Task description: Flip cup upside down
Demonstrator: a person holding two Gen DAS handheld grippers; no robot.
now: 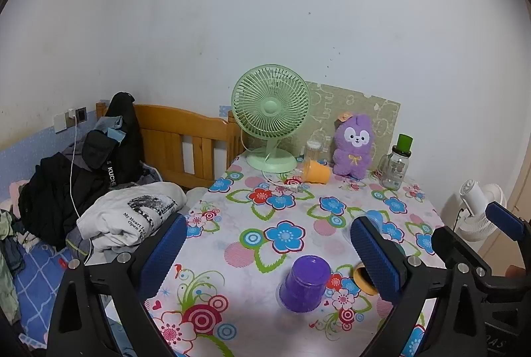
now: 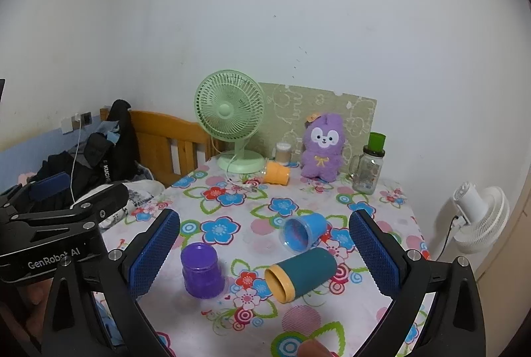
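A purple cup point(image 1: 304, 283) stands upside down on the flowered tablecloth point(image 1: 232, 224); it also shows in the right wrist view point(image 2: 201, 270). A teal cup with a yellow rim point(image 2: 300, 273) lies on its side. A blue cup point(image 2: 303, 230) lies on its side behind it. An orange cup point(image 2: 277, 172) lies on its side near the green fan point(image 2: 232, 121). My left gripper point(image 1: 268, 252) is open and empty above the purple cup. My right gripper point(image 2: 265, 252) is open and empty, with the teal and purple cups between its fingers.
A purple plush toy point(image 2: 323, 146), a glass bottle with a green cap point(image 2: 370, 162) and a small jar point(image 2: 283, 152) stand at the table's back. A bed with piled clothes point(image 1: 83, 191) lies left. A white fan point(image 2: 478, 214) stands right.
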